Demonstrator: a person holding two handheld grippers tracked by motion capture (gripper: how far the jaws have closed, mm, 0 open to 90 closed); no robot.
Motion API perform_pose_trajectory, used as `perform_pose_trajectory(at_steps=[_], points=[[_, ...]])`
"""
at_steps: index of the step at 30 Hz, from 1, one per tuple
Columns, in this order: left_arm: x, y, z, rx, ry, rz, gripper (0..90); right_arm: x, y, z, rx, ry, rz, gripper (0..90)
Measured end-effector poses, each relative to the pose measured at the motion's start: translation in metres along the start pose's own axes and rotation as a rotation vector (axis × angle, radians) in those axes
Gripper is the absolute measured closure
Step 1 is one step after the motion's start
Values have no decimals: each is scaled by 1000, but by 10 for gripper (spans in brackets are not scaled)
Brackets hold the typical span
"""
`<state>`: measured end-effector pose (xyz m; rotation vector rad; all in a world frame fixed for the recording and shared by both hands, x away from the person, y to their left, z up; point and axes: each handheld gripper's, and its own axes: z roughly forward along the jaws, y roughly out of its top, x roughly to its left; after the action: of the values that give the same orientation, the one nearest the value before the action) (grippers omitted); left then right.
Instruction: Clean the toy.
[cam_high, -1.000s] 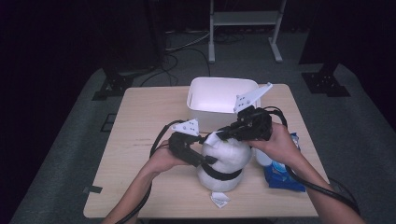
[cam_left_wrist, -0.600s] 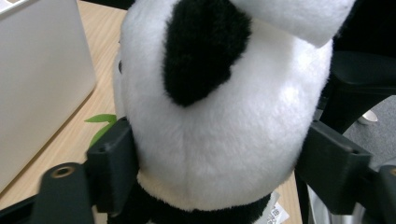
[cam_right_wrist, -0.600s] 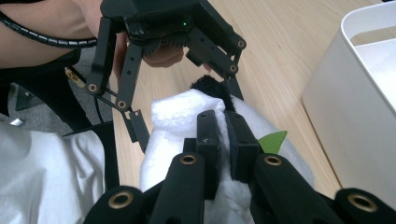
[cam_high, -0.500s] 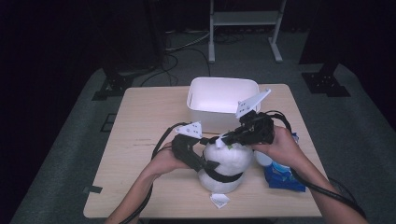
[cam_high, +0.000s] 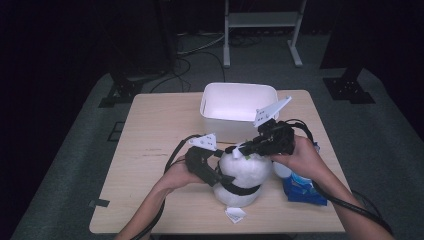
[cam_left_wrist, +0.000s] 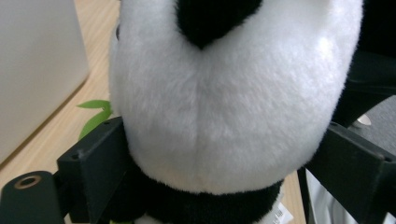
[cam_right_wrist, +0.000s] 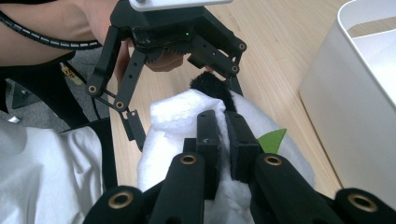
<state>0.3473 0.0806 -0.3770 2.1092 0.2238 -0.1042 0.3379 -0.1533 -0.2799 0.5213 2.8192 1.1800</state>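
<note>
One white bin (cam_high: 238, 109) sits at the upper centre of the table (cam_high: 150, 150), just behind your work, and it stands as a pale wall at the left edge of the left gripper view. One blue packet (cam_high: 302, 187) lies at the lower right beside your right hand, and one small white tag (cam_high: 235, 214) lies on the wood near the front edge. One plush panda (cam_high: 243, 175) stands low centre, between your two grippers. Your left gripper (cam_high: 218, 178) has just been opening; its jaws stand wide on either side of the panda's white body (cam_left_wrist: 224, 116), which fills the gap, though whether the pads press I cannot tell. Your right gripper (cam_high: 235, 149) comes in from the right onto the toy's top, jaws pressed nearly together, pinching a tuft of black fur (cam_right_wrist: 223, 100), likely an ear.
</note>
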Motion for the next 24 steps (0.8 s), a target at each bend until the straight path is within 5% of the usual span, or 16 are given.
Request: perform_pose_trajectory(at_steps=[6, 24], points=[[0, 0, -7, -23, 0, 9, 305, 1, 2, -1, -16, 6, 3, 847], [-6, -6, -59, 54, 58, 19, 320, 9, 27, 23, -117, 73, -15, 847]])
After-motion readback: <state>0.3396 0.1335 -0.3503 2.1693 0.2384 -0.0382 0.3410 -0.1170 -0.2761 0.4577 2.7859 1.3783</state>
